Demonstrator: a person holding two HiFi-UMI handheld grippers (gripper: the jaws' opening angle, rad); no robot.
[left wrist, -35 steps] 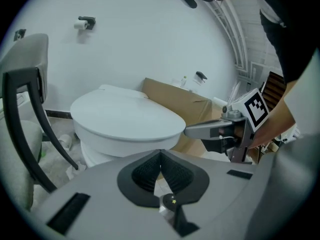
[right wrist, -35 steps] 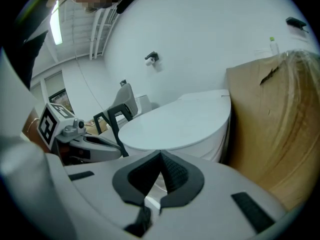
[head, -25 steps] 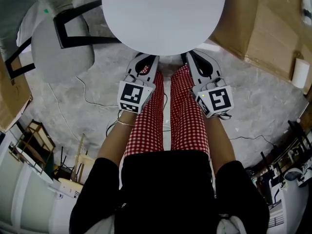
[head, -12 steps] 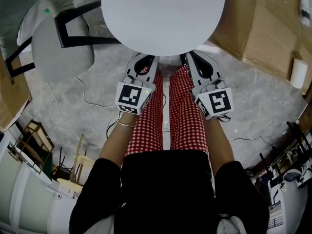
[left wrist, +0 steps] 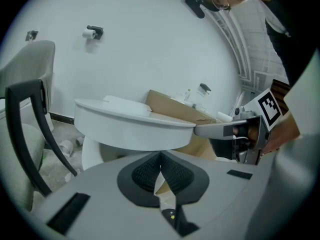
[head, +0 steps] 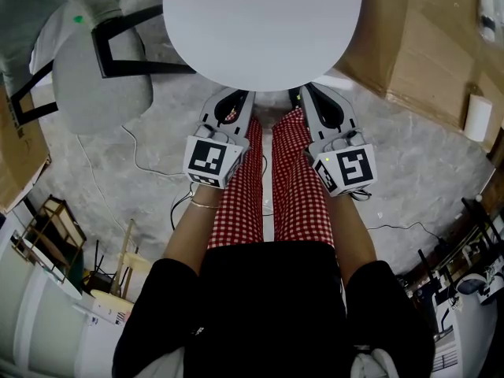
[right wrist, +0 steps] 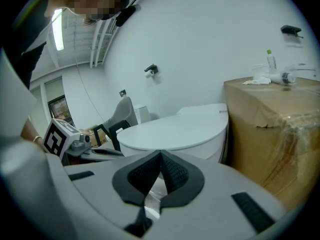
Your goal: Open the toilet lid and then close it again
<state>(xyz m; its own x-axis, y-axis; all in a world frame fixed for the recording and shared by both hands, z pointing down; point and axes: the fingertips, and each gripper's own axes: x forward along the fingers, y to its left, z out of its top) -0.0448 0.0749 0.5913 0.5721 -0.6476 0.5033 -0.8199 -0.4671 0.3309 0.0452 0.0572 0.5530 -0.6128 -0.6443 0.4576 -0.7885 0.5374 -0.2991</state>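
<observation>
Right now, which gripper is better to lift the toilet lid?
Probably the right, though it is close. The right gripper has its tip at the front rim of the toilet lid. The left gripper sits lower, short of the rim. Both have shut jaws.

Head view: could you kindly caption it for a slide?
Left claw and right claw, both shut, near the closed toilet lid's front edge.

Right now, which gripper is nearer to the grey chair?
Left. The left gripper is at the toilet lid, on the side of the grey chair; the right gripper is farther, toward the cardboard box.
</observation>
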